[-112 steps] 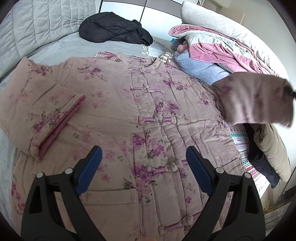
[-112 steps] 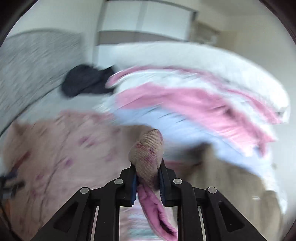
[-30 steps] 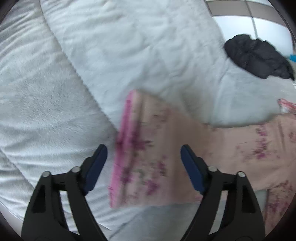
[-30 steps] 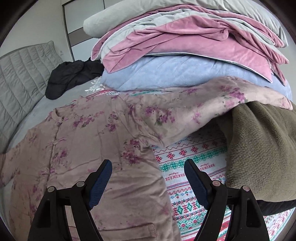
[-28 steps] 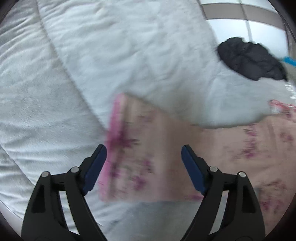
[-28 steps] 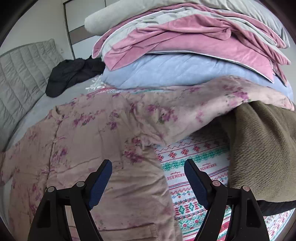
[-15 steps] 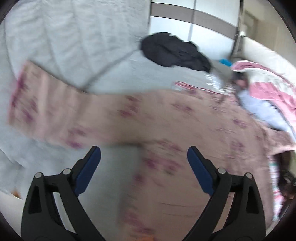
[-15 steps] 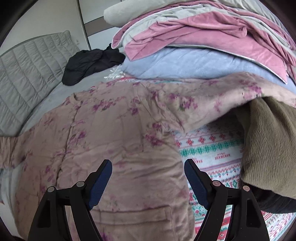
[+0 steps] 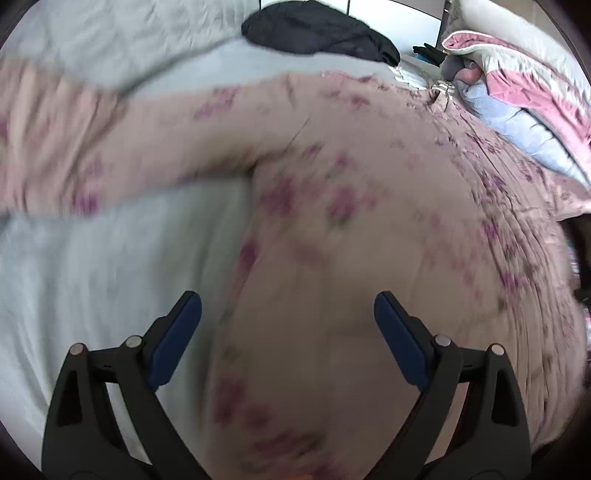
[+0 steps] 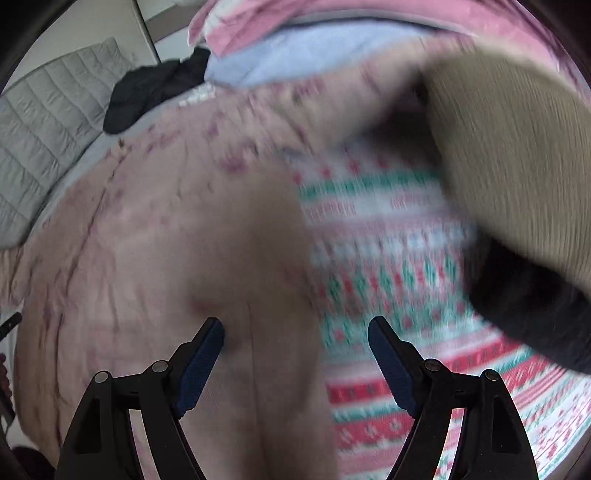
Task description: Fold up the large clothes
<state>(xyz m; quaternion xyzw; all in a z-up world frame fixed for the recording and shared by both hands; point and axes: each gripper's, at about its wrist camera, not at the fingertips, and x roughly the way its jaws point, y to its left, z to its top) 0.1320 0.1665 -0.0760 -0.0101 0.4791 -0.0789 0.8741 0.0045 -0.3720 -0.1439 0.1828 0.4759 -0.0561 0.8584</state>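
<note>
A large pink padded jacket with purple flowers (image 9: 369,206) lies spread flat on the bed, front up, both sleeves stretched out. Its left sleeve (image 9: 92,144) runs out over the grey bedding. My left gripper (image 9: 288,306) hangs open over the jacket's lower left side edge, nothing between its blue pads. The same jacket (image 10: 166,240) fills the left of the right wrist view. My right gripper (image 10: 295,332) stands open above the jacket's right side edge, where it meets a patterned blanket (image 10: 399,258). Both views are blurred.
A black garment (image 9: 317,29) lies at the head of the bed by a grey quilted headboard (image 10: 48,129). Pink, grey and blue quilts (image 9: 524,92) are piled on the right. A tan fleece (image 10: 517,166) over dark cloth lies beside the patterned blanket.
My left gripper swung from the sleeve's cuff to the jacket's lower left side and dropped closer. My right gripper sank towards the jacket's right edge. Both sleeves now lie unfolded.
</note>
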